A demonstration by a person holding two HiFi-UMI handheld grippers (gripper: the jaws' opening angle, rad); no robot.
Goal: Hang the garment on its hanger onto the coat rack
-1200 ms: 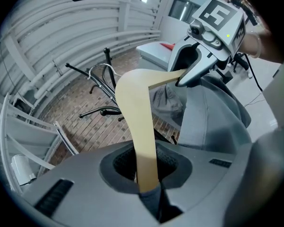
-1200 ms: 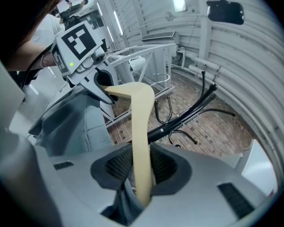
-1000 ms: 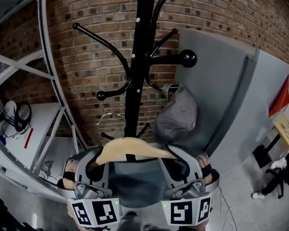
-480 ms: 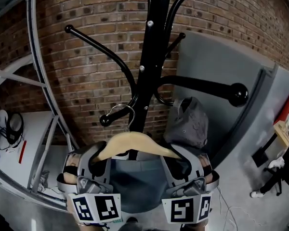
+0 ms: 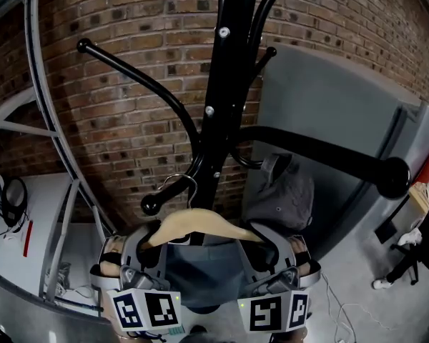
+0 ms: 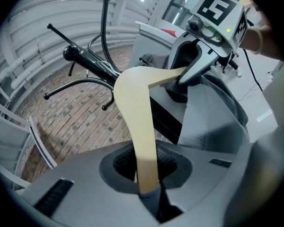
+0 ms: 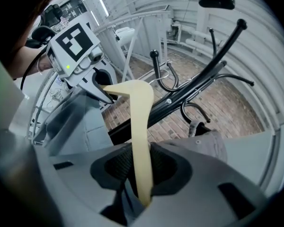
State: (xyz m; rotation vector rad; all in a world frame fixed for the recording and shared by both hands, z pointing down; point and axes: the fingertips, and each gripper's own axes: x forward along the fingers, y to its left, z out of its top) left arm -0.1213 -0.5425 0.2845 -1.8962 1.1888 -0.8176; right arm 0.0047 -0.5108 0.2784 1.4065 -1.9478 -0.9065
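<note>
A pale wooden hanger [image 5: 196,226] carries a grey-blue garment [image 5: 204,270] and is held up in front of the black coat rack [image 5: 229,91]. My left gripper [image 5: 144,252] is shut on the hanger's left arm [image 6: 141,141], and my right gripper [image 5: 272,252] is shut on its right arm [image 7: 141,150]. The hanger's wire hook [image 5: 180,184] stands just above and right of the ball end of a low rack arm [image 5: 150,206]; contact between them cannot be told. The garment hangs below, between both grippers.
A grey cap [image 5: 282,195] hangs on another low arm of the rack. A long rack arm with a ball end [image 5: 393,177] reaches out to the right. Behind is a brick wall [image 5: 129,120], with a metal frame [image 5: 46,120] at left and a grey panel [image 5: 329,120] at right.
The hanger with the garment has risen and come closer to the rack pole. Its hook, first below the low left arm's ball end, now stands level with it.
</note>
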